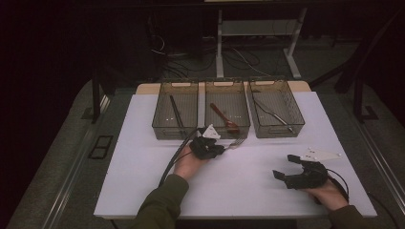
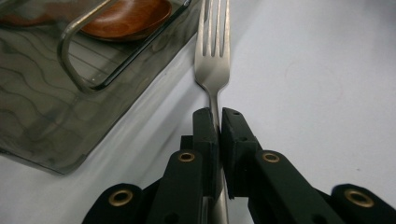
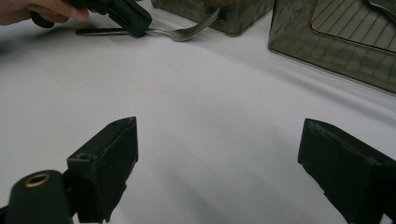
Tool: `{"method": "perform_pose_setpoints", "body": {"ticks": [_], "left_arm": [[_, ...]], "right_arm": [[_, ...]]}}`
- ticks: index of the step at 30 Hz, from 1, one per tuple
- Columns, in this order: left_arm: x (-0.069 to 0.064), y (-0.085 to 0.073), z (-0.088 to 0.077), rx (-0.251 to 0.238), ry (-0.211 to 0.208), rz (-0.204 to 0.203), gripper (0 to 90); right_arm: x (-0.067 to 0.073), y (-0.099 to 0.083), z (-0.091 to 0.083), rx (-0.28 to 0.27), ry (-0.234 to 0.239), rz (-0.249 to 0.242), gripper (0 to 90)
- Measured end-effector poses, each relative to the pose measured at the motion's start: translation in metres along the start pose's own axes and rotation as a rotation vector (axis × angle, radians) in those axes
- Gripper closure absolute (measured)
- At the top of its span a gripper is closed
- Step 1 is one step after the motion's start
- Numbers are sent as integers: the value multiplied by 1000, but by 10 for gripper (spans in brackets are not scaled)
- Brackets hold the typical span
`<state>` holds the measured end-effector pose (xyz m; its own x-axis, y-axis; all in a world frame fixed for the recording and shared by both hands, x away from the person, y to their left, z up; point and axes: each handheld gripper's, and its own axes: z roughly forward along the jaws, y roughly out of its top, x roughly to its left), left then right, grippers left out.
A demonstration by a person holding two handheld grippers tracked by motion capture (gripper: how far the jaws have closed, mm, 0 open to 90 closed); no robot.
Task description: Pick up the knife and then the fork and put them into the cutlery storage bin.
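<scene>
From the high view, I had 3 smoky translucent plastic bins in a row at the far edge of the white table (image 1: 143, 191): the left bin (image 1: 175, 112) held a thin dark utensil, the middle bin (image 1: 227, 110) a brown wooden spoon (image 1: 223, 117), the right bin (image 1: 275, 109) a slim metal utensil. My left gripper (image 1: 210, 147) sat just in front of the middle bin, clamped on the silver metal fork (image 1: 235, 142), whose tines pointed toward that bin. My right gripper (image 1: 300, 172) rested well apart, near the table's right edge.

In the left gripper view, the jaws were pinched tight on the fork's handle (image 2: 213, 60), the fork lying flat on the table, tines just beside the middle bin's wall (image 2: 56, 126).

In the right gripper view, the jaws stood wide apart with nothing between them, only bare table.

I judged the grasp done; lifting the fork and dropping it into a bin was left.
</scene>
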<state>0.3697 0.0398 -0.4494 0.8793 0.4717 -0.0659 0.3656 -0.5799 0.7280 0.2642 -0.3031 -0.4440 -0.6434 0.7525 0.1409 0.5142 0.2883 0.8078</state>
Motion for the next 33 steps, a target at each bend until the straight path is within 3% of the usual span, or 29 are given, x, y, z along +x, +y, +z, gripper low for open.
{"method": "perform_pose_setpoints", "body": {"ticks": [8,17,21,25,33], "left_arm": [[-4,7,-22,-87,-34,-13,842],[-15,17,-52,-222,-81,-21,842],[-26,18,-59,-226,-89,9,842],[-39,18,-63,-237,-88,32,842],[-61,16,-63,-231,-63,42,842]], "right_arm": [[0,0,-1,-1,-3,-8,115],[1,1,-1,-1,-6,-9,115],[3,9,-1,-15,16,6,137],[9,26,1,-24,81,41,145],[30,65,11,-128,154,81,362]]}}
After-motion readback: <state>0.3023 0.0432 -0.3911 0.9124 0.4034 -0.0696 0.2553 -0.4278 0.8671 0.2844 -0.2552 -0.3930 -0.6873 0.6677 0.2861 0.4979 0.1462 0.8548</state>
